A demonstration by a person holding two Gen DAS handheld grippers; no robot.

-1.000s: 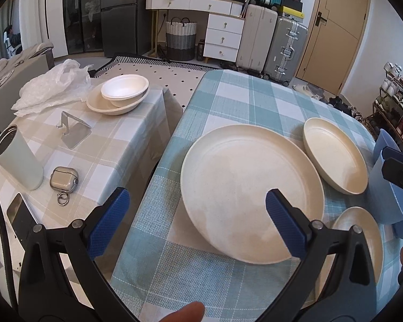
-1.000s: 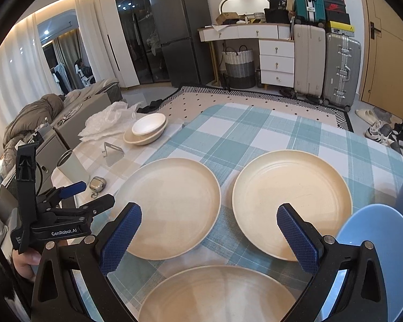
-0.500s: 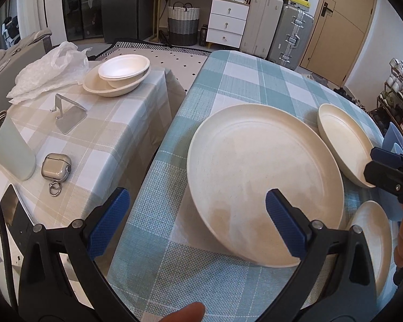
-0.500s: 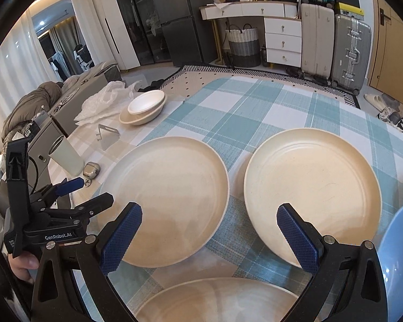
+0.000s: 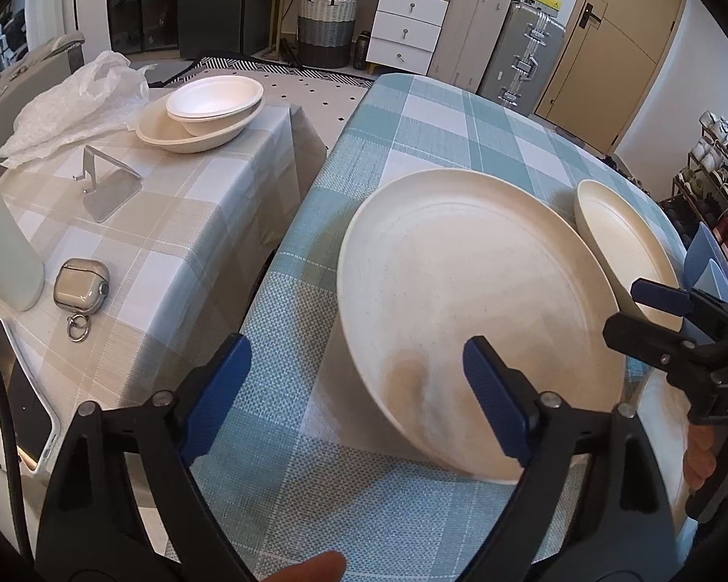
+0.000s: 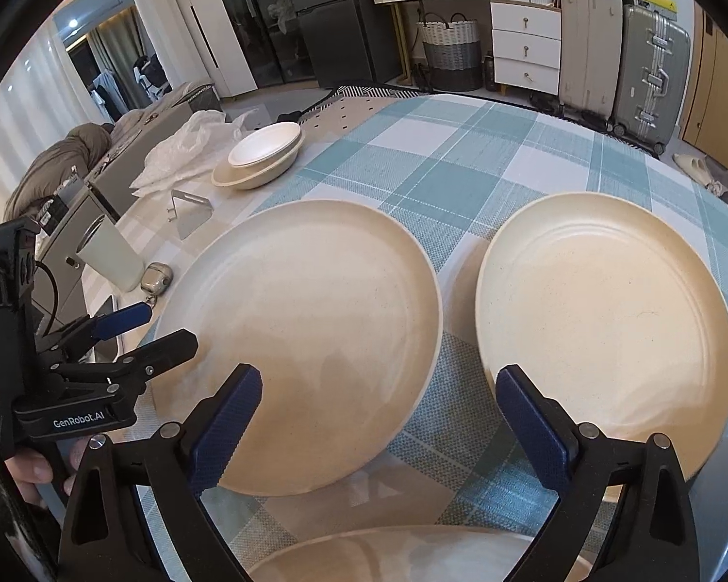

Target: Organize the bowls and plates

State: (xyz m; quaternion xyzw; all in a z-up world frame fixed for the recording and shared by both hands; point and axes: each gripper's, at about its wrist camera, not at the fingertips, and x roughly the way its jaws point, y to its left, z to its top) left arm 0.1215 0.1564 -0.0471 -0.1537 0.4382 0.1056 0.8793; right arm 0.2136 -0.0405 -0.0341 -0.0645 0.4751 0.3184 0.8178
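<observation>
Plates, cream, three in view, all on the teal checked tablecloth (image 6: pixel 461 179); entries run left to right as you face them.

Item one: your left gripper (image 5: pixel 356 390), jaws spread wide, holding nothing. Its right finger (image 5: pixel 495 397) hangs over the near rim of the left plate (image 5: pixel 466 300); its left finger is over bare cloth. That plate lies ahead and slightly right of this gripper, so the left hand is the nearer one to it.

Item two: the left plate itself, round, no long axis to align with; the near edge is the part closest to you.

Item three: your right gripper (image 6: pixel 378 412), likewise wide open and empty, hovering over the gap between the left plate and the right plate (image 6: pixel 606 320). The two plates sit near each other but apart.

Item four: the right plate, ahead and to the right of the right gripper, nearer that hand.

Item five: a third plate (image 6: pixel 398 553), close under the right gripper, only its far rim visible.

Side table, far left: nested bowls (image 5: pixel 204 111), well apart from the plates.

Judgement: stacking likely starts with a rim grasp on the left plate.
</observation>
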